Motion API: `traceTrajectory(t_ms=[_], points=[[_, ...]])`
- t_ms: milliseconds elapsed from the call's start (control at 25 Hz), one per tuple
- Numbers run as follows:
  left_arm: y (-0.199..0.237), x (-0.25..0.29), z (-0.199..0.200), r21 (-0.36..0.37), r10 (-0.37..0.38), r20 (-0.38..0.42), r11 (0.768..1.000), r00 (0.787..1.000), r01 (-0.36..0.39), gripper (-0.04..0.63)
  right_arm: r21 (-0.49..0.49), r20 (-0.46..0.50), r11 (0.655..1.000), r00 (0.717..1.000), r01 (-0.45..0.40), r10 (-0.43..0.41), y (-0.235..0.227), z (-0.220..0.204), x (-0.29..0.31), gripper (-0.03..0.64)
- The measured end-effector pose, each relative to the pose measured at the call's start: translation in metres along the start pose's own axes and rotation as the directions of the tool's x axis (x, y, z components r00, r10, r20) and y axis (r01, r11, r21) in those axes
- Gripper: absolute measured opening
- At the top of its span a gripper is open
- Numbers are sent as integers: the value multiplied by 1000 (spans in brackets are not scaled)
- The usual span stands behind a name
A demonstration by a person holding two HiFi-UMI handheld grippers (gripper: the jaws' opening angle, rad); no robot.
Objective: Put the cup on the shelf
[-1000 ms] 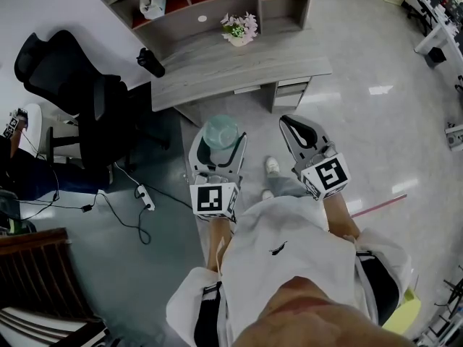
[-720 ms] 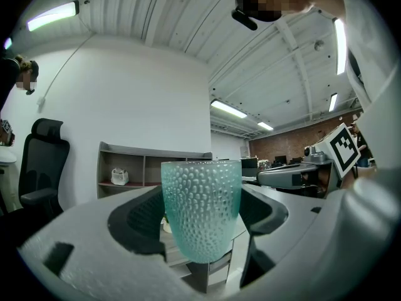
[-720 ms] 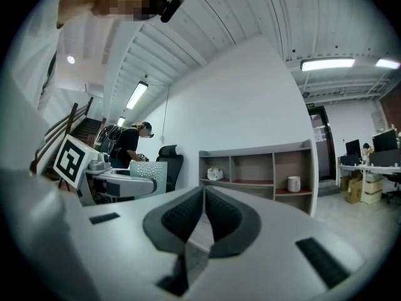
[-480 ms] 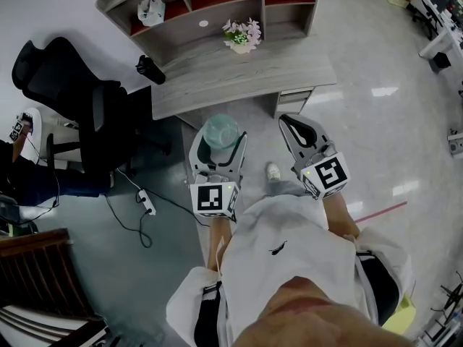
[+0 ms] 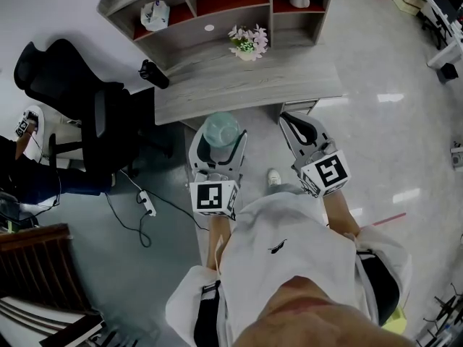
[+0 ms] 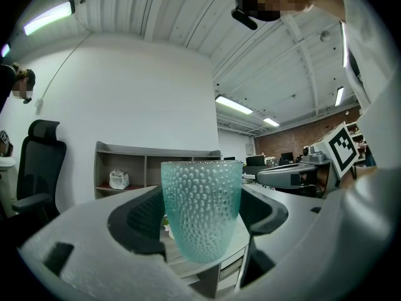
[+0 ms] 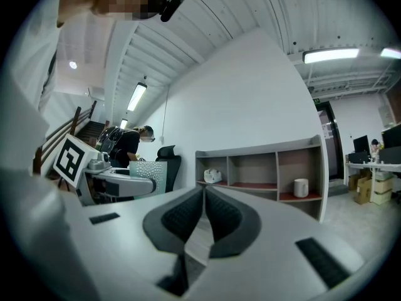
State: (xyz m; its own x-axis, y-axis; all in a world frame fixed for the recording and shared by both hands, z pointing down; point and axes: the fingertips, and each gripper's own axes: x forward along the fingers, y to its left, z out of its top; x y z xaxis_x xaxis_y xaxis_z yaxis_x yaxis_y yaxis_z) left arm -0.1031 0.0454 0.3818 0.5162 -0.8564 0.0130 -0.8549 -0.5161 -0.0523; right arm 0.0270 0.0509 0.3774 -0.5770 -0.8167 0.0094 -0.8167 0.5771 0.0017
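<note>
1. While the left tongs (image 5: pixel 219 136) clamp the cup (image 6: pixel 202 207), it stands upright over the floor, near the tabletop (image 5: pixel 246 85).
2. Right tongs (image 7: pixel 203 198) are pressed together, empty.
3. Shelf (image 5: pixel 239 2) rises behind the tabletop.

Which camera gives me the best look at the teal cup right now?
The left gripper view. There the cup stands upright, clamped between the jaws, with its dimpled wall in full sight. The head view shows the cup only from above, mostly its rim. The right gripper view catches a small part of it at the left.
</note>
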Motion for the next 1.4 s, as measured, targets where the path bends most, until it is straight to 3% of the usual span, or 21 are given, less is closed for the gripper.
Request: traceTrajectory(t_ms=[800,1400], points=[[25,67,3,6,57,1,998,998,-57,380,-2,-7,998,998,-61,61,-52,-1,54,35],[58,115,-1,-4,20,20,1000,1000,-19,379,-6,-13,1000,1000,-28,28,-73,-6,102,35]])
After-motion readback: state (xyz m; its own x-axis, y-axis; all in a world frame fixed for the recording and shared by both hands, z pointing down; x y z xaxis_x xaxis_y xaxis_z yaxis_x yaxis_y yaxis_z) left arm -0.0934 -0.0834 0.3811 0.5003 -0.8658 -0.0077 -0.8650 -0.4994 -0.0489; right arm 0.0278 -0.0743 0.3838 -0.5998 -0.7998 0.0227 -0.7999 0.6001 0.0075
